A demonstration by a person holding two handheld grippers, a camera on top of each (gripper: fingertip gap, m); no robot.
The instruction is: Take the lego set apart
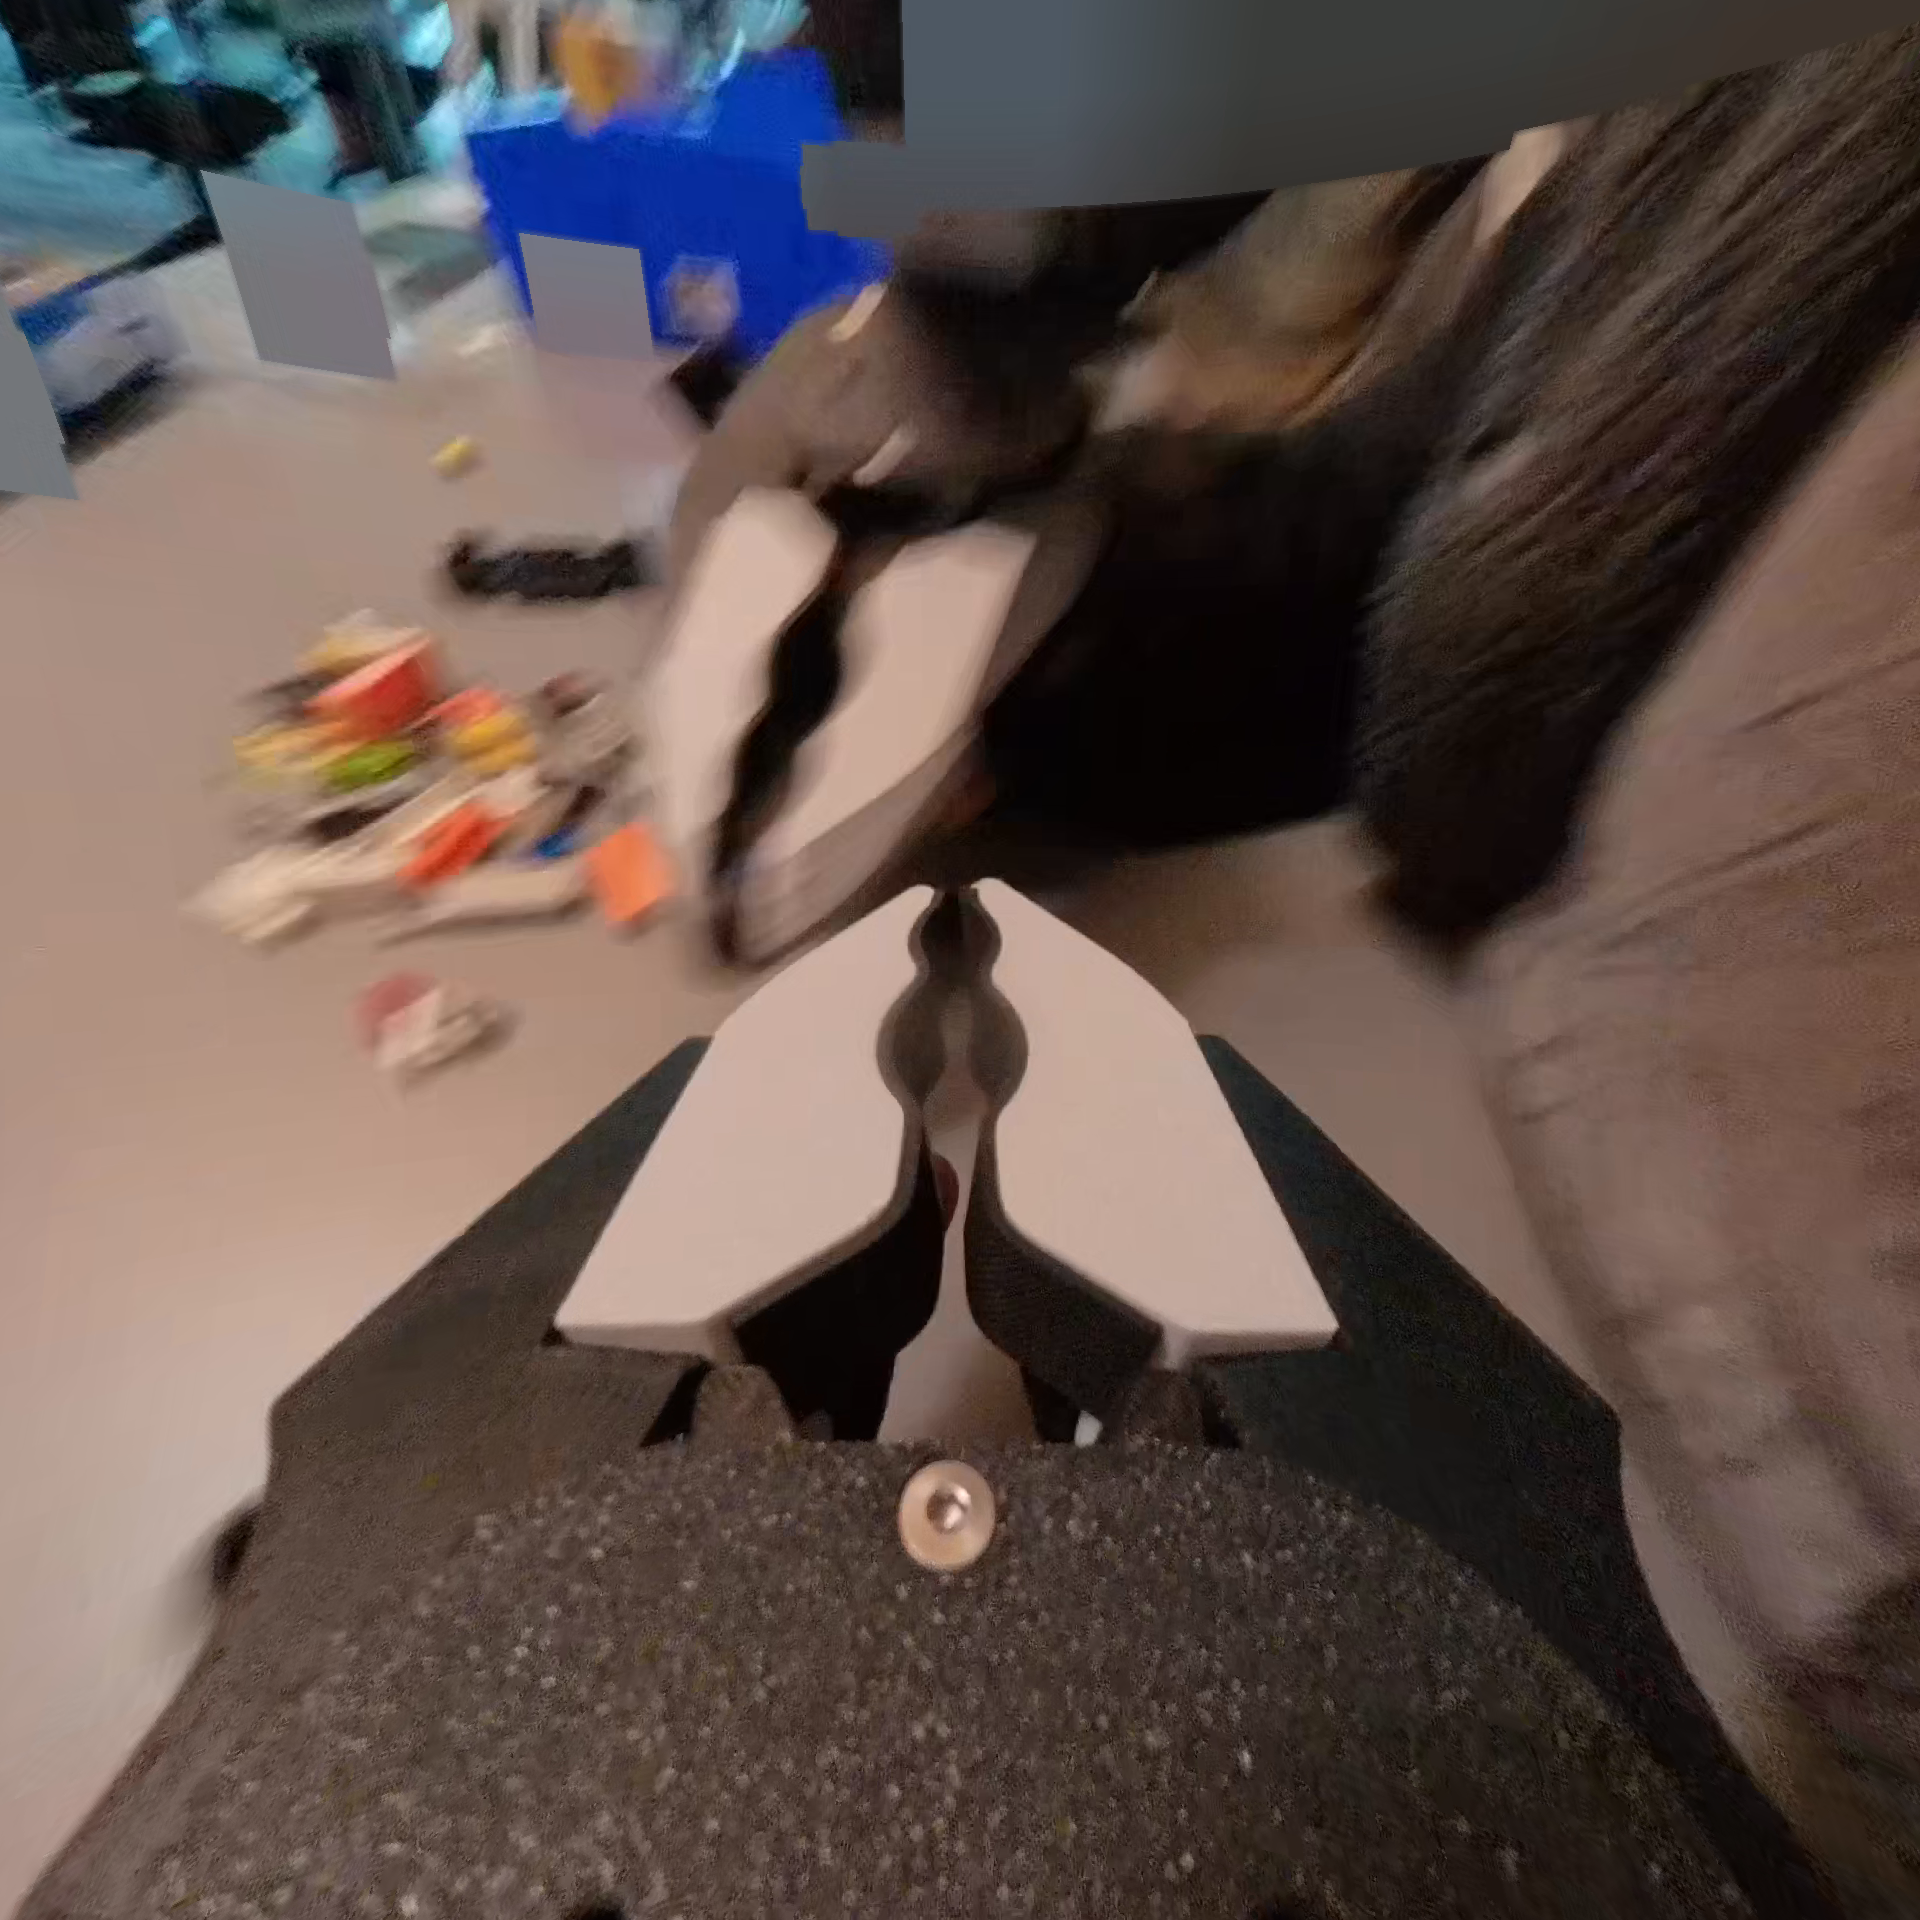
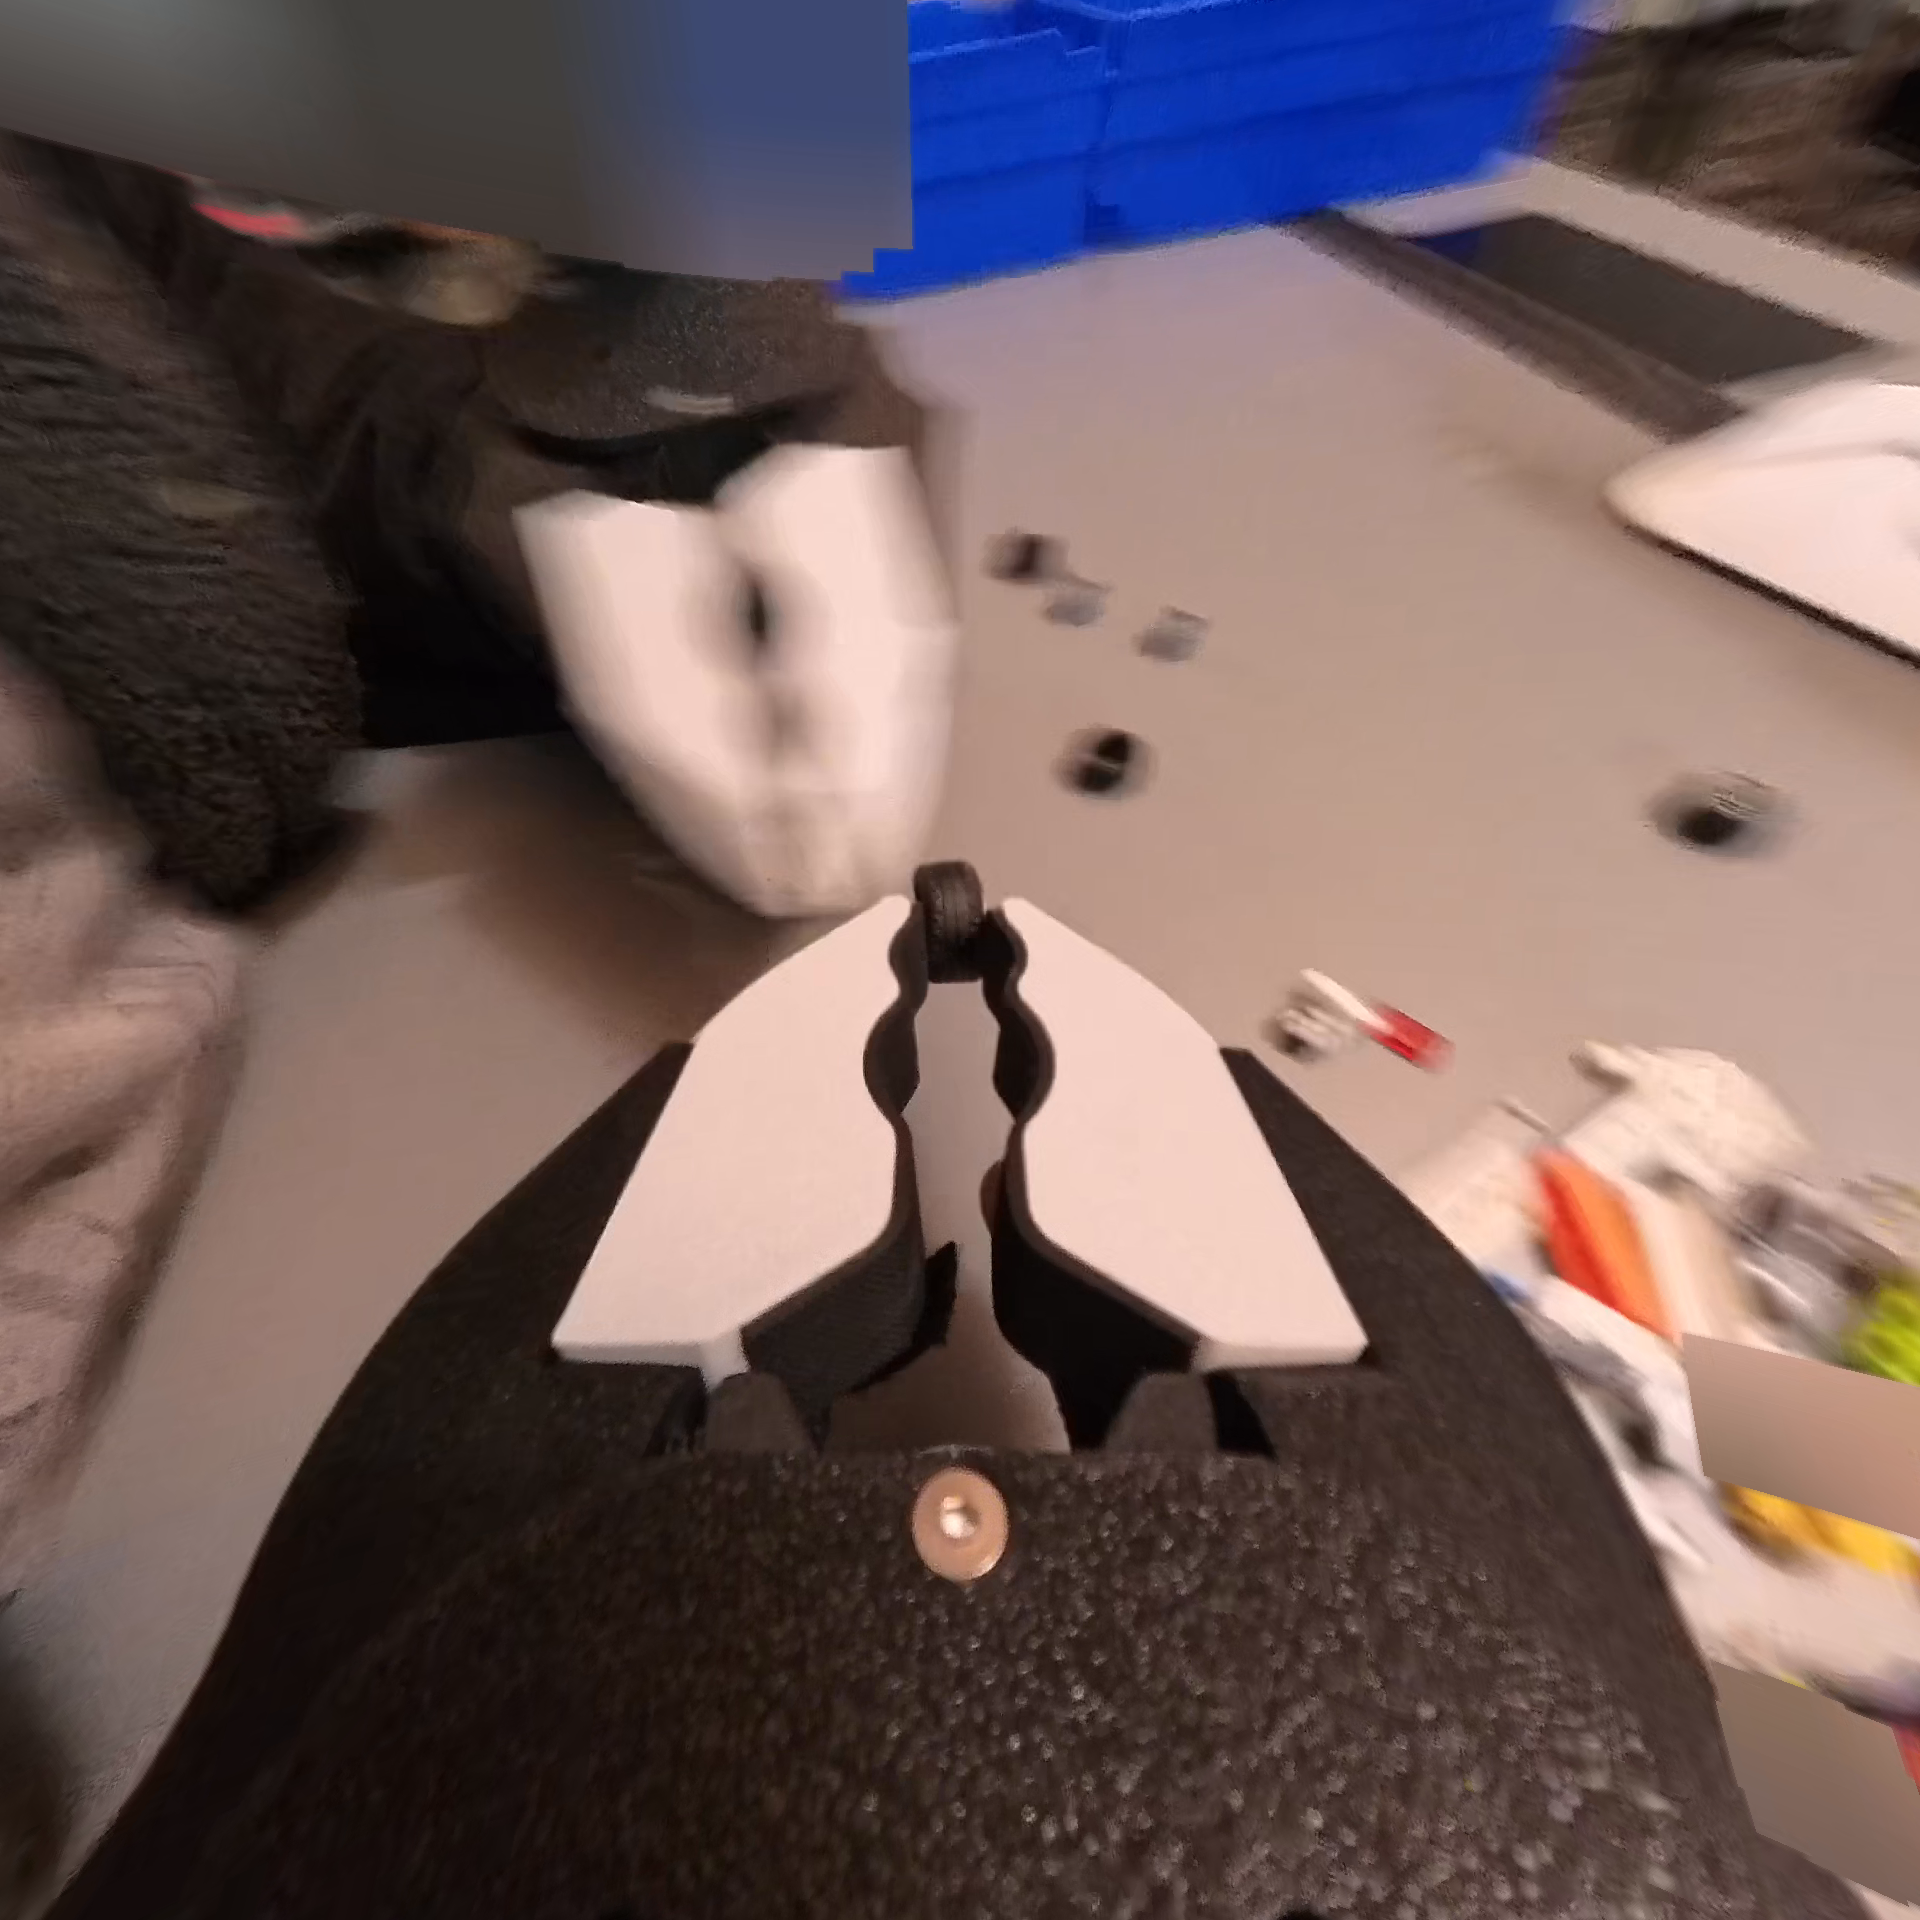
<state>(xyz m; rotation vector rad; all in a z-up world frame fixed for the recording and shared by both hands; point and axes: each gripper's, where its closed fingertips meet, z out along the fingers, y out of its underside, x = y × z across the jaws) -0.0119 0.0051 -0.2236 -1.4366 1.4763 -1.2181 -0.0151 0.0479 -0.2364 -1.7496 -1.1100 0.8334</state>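
Pinching a small black wheel (image 2: 948,925) at its tips, the right gripper (image 2: 951,920) hangs above the counter (image 2: 1299,499)

Its jaws are closed almost together on the wheel, which stands on edge between the tips. The lego set (image 2: 1662,1278), a blurred heap of white, orange, yellow and green pieces, lies near and to the right of this gripper. Loose dark pieces (image 2: 1101,758) sit farther out. The left gripper (image 1: 951,899) is closed at the tips with nothing visibly held; the set (image 1: 416,769) lies far left of it, so the right looks nearer
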